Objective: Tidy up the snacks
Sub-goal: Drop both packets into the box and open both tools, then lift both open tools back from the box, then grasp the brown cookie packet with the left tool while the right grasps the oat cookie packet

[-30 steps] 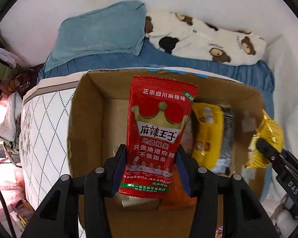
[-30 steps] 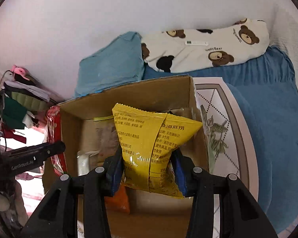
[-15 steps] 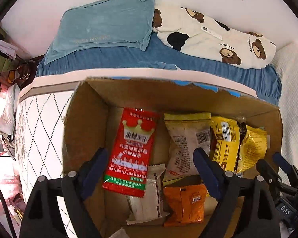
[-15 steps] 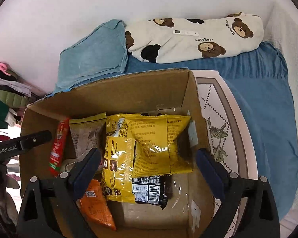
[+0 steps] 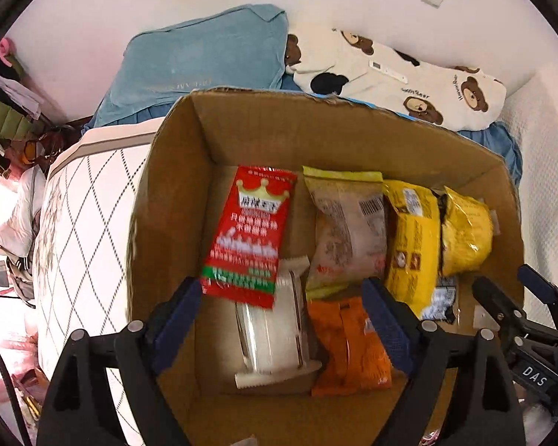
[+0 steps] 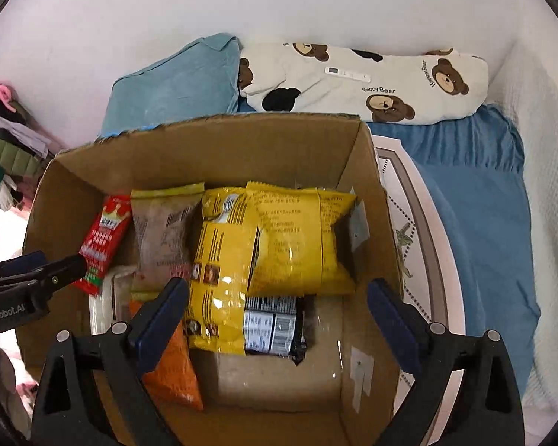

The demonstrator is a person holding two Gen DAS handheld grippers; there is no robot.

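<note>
White wall and a blue-sheeted bed [image 6: 476,186] back an open cardboard box [image 5: 279,130] that holds the snacks. Inside, the yellow chip bag [image 6: 297,238] lies at the right, the red spicy-strip packet [image 5: 253,234] at the left. Both the left gripper [image 5: 279,319] and right gripper [image 6: 275,316] hang spread and empty above them. Lifting straight up should clear the box walls without snagging a packet.

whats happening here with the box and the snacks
A person is sorting snack packets into a cardboard box on a bed, with a two-finger tool in each hand. Both tools hang open and empty over the box: the left tool above the red packet, the right tool above the yellow bag. Both packets lie inside, beside an orange packet and others.
</note>
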